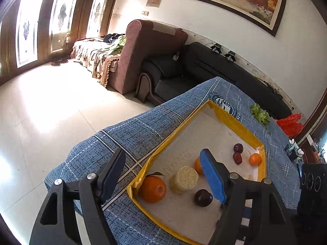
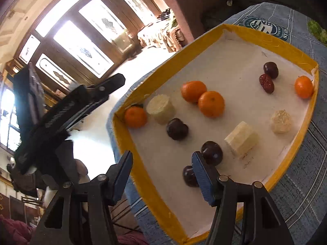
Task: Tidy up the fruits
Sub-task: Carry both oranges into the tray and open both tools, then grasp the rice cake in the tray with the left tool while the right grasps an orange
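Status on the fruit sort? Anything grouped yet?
Done: nothing obvious; oranges, dark plums and pale chunks lie mixed in the yellow-rimmed tray. In hand: nothing; left gripper and right gripper are open, empty. Left: all grouping.

Black tool [image 1: 163, 175] frames — blue pads [image 1: 212, 175], silver screws.

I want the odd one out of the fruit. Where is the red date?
In the right wrist view, the red date lies near the tray's far right corner, touching a dark plum, with an orange to its right.
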`<action>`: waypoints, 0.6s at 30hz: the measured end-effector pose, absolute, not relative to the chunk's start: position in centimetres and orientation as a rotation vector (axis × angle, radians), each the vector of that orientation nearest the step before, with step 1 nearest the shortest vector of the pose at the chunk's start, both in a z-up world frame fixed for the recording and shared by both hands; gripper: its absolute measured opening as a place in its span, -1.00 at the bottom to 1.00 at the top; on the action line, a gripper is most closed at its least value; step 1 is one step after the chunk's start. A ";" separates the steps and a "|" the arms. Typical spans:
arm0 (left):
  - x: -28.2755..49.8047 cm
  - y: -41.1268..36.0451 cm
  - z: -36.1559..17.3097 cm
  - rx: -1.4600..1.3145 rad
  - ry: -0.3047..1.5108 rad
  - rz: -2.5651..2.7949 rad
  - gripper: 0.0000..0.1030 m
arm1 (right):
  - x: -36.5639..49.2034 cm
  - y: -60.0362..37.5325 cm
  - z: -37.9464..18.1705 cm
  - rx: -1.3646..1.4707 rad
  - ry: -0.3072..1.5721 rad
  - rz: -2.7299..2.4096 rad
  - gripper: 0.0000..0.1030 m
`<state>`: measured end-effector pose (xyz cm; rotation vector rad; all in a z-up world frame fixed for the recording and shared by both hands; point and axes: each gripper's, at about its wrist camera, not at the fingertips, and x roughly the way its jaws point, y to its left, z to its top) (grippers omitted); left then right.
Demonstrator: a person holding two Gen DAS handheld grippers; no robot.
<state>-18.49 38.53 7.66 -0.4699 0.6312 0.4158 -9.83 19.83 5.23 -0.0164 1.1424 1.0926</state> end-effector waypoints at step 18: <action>-21.3 42.0 8.1 -0.561 0.568 0.465 0.48 | -7.0 25.4 4.6 0.302 1.303 1.324 0.42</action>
